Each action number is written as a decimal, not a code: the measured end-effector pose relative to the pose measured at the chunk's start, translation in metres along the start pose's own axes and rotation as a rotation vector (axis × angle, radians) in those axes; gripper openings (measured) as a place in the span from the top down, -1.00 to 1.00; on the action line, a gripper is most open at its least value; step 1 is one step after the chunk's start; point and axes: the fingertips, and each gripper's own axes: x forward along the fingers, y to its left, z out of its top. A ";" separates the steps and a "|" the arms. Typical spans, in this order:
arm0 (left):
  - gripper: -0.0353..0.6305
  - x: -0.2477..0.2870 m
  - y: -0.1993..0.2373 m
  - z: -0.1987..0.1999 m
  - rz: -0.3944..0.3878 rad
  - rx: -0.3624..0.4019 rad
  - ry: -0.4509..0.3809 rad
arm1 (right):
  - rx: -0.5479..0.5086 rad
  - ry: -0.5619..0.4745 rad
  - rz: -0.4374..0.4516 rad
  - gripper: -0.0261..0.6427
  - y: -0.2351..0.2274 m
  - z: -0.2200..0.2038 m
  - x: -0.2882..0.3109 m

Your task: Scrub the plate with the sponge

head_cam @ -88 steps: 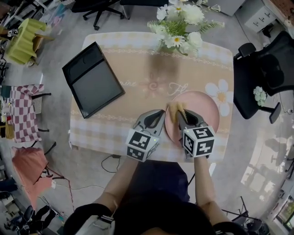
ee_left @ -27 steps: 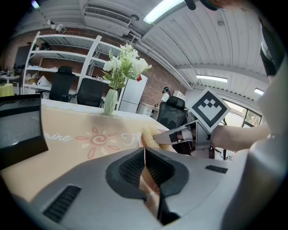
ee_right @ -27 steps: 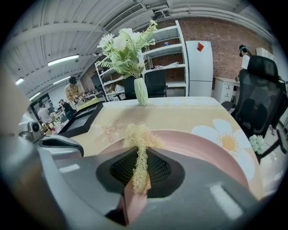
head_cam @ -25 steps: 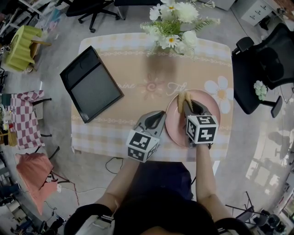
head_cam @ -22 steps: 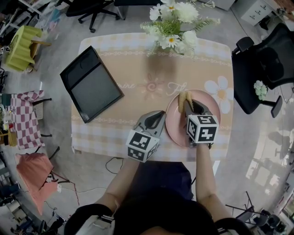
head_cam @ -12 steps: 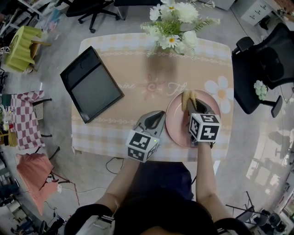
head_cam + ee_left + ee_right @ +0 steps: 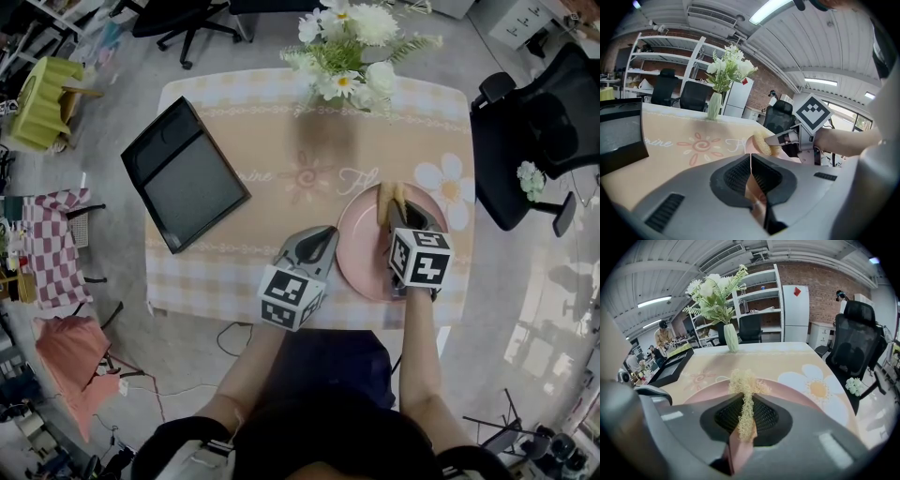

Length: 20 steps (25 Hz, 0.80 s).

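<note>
Yellow fibrous sponge sits pinched in the right gripper, pressed onto the pink plate beneath it; the left gripper clamps the plate's rim.

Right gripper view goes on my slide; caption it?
The right tool shut on a frayed yellow sponge over a round pink plate.

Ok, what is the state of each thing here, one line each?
left tool, shut on the plate rim
right tool, shut on the sponge
sponge, squeezed, at the plate far rim
plate, flat on the table
tray, flat, empty
vase, upright, with flowers
</note>
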 end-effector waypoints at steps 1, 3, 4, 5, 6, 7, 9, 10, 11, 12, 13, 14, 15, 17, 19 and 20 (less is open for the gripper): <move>0.85 0.000 -0.001 0.000 0.000 0.001 0.001 | 0.000 0.000 -0.006 0.78 -0.002 0.000 -0.001; 0.85 0.001 -0.002 0.000 -0.002 0.002 0.002 | 0.000 0.002 -0.017 0.78 -0.006 -0.001 -0.002; 0.85 0.002 -0.002 0.000 -0.003 0.002 0.002 | 0.003 0.002 -0.022 0.77 -0.009 -0.001 -0.002; 0.85 0.002 -0.003 0.000 -0.003 0.002 0.001 | 0.007 0.001 -0.026 0.78 -0.011 -0.001 -0.003; 0.85 0.002 -0.003 0.000 -0.004 0.002 0.002 | 0.012 0.000 -0.030 0.77 -0.012 -0.001 -0.003; 0.85 0.002 -0.004 0.000 -0.004 0.003 0.002 | 0.017 -0.001 -0.036 0.77 -0.014 -0.001 -0.004; 0.85 0.002 -0.004 0.000 -0.004 0.005 0.000 | 0.024 -0.004 -0.050 0.77 -0.018 -0.002 -0.006; 0.85 0.003 -0.004 0.000 -0.004 0.005 0.000 | 0.027 -0.006 -0.057 0.77 -0.020 -0.003 -0.006; 0.85 0.003 -0.004 0.000 -0.004 0.005 0.000 | 0.031 -0.007 -0.064 0.77 -0.022 -0.003 -0.007; 0.85 0.003 -0.005 0.000 -0.003 0.006 0.001 | 0.033 -0.008 -0.069 0.77 -0.024 -0.003 -0.007; 0.85 0.003 -0.005 -0.001 -0.003 0.006 0.002 | 0.036 -0.008 -0.075 0.77 -0.026 -0.004 -0.008; 0.85 0.004 -0.005 -0.001 -0.002 0.007 0.003 | 0.038 -0.009 -0.081 0.77 -0.028 -0.004 -0.009; 0.85 0.004 -0.006 -0.001 -0.002 0.007 0.004 | 0.041 -0.009 -0.086 0.77 -0.029 -0.005 -0.010; 0.85 0.004 -0.007 -0.001 -0.003 0.009 0.005 | 0.046 -0.010 -0.095 0.77 -0.032 -0.005 -0.011; 0.85 0.004 -0.007 -0.001 -0.004 0.010 0.006 | 0.050 -0.012 -0.105 0.77 -0.033 -0.006 -0.012; 0.85 0.004 -0.008 -0.001 -0.005 0.011 0.006 | 0.053 -0.013 -0.110 0.77 -0.034 -0.006 -0.013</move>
